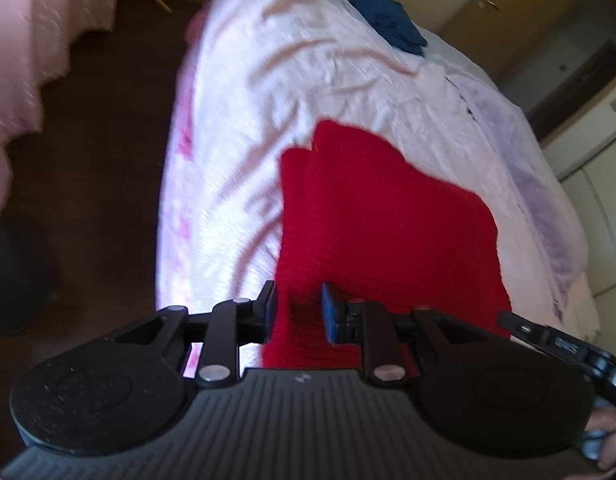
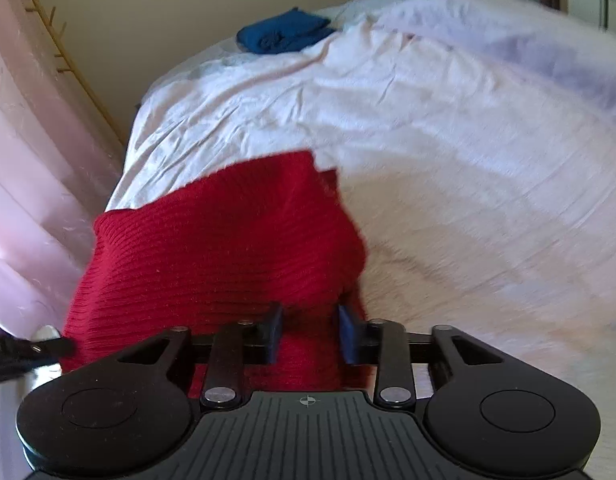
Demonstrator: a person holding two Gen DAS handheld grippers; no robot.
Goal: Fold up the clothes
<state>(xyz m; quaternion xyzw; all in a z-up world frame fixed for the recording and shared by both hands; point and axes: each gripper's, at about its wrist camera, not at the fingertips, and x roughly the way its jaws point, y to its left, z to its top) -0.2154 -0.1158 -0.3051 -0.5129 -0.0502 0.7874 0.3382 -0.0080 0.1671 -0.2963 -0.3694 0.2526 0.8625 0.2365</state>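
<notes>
Both hand-held grippers are mine: left hand-held gripper and right hand-held gripper each have their blue pads parted with red knit bunched between them, and I judge each to be pinching the near edge of the red sweater, though I cannot see the pads actually pressing. From there the sweater runs away from me over the bed, lying in a roughly squared, doubled-looking shape (blur hides the layers). Farther off, near the bed's far end, a blue garment sits as a compact bundle, apparently folded. I judge the red one partway through; another fold seems left.
</notes>
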